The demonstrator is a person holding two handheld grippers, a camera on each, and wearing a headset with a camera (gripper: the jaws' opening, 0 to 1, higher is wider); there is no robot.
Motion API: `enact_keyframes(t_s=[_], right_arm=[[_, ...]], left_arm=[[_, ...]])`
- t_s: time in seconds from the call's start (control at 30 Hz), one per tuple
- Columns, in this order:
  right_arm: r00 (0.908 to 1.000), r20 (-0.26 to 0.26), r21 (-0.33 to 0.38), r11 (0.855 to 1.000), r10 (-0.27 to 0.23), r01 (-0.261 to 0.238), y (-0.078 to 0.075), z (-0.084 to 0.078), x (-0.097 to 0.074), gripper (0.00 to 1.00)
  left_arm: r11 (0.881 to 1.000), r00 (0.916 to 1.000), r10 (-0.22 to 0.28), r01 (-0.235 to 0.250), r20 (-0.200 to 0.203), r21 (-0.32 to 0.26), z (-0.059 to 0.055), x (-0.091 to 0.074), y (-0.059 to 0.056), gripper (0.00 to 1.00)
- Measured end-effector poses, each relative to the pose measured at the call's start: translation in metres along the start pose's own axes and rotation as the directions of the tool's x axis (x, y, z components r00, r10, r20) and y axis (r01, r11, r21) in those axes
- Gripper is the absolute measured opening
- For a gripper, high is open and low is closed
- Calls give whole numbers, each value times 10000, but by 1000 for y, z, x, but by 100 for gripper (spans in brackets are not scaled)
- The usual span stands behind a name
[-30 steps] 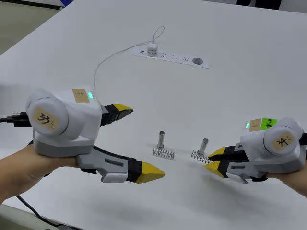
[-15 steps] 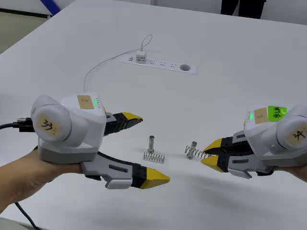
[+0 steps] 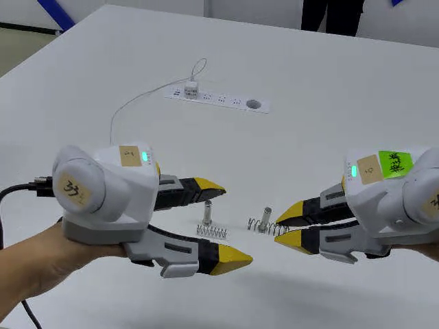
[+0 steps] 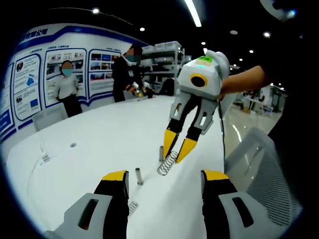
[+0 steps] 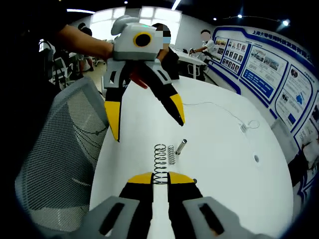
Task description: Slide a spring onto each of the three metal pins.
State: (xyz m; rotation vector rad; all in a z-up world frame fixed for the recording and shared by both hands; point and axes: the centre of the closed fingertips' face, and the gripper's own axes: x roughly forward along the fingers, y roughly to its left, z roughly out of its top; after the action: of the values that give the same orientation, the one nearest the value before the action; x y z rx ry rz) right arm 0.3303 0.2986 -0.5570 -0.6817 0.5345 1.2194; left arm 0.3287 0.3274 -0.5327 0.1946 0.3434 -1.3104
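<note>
Right gripper [image 3: 280, 227]: fingers almost together, pinching one end of a spring [image 3: 261, 225]. The spring's free end reached past the foot of an upright pin [image 3: 267, 214] on the white worktop [image 3: 329, 103]; contact with the pin could not be told. Left gripper [image 3: 233, 225]: fingers spread wide, holding nothing, either side of a second pin [image 3: 207, 212]. A second spring [image 3: 211, 232] lay flat at that pin's foot.

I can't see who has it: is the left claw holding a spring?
No, the left claw gapes wide open with nothing between its jaws, while a spring is pinched in the right claw.
</note>
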Motion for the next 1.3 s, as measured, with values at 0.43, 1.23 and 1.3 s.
enact_keyframes(t_s=[0.43, 1.23, 1.3], right_arm=[[9984, 92, -617, 9966, 550, -544, 18, 10, -3, 10], [9950, 104, -917, 9910, 991, -978, 28, 16, 1, 10], [9947, 131, -924, 9906, 1022, -1006, 28, 16, 1, 10]], left_arm=[[9979, 9978, -641, 642, -175, 62, -6, 5, -14, 35], [9944, 9938, -1036, 1044, -402, 177, -11, 6, -22, 13], [9935, 9933, -1077, 1091, -417, 321, -12, 6, -23, 12]])
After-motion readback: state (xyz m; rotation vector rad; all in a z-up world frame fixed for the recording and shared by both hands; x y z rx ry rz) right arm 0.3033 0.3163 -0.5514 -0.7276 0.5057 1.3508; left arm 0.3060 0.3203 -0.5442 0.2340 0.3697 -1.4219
